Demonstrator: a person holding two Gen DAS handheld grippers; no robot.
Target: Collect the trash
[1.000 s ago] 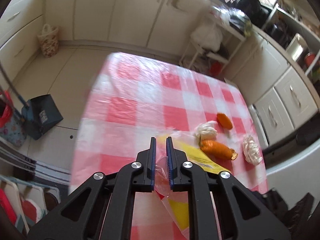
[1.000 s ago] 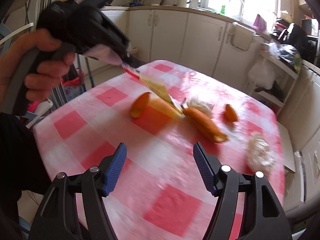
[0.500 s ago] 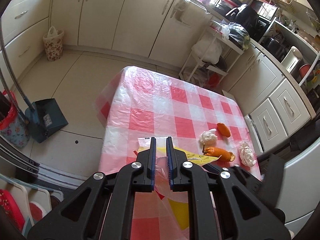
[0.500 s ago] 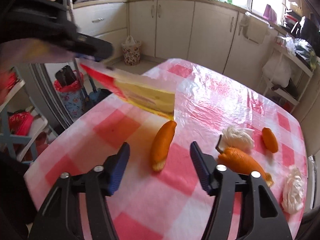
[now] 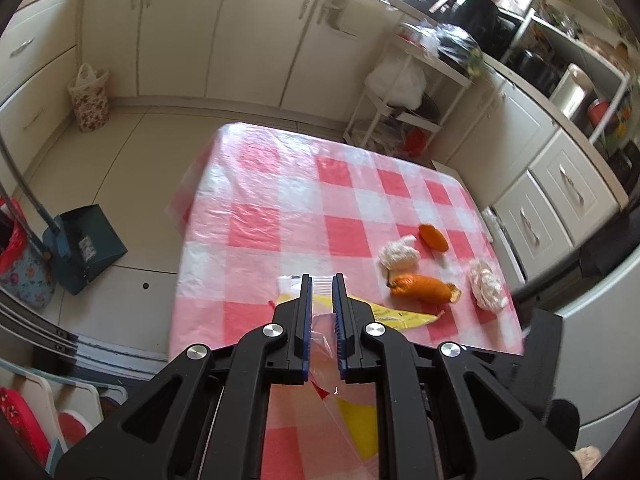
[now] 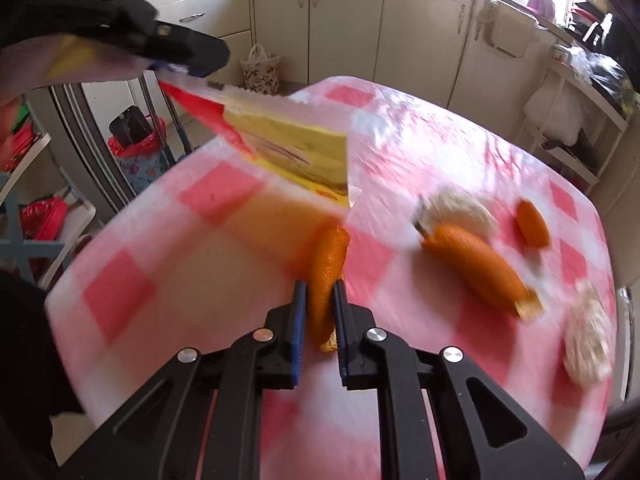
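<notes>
Your left claw (image 5: 322,312) is clenched on the bag (image 6: 288,148), held above the table (image 5: 280,208). Your right claw (image 6: 320,312) is closing around an orange peel (image 6: 326,272) on the table.

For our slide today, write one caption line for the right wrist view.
Right gripper closing on an orange peel on the checked tablecloth, beside the bag held by the left gripper.

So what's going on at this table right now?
A person is clearing trash off the checkered table with two handheld grippers. The left gripper is shut on a yellow and red plastic bag, held up over the table. The right gripper is closing around an orange peel. Two more peels and two crumpled tissues lie on the cloth.
</notes>
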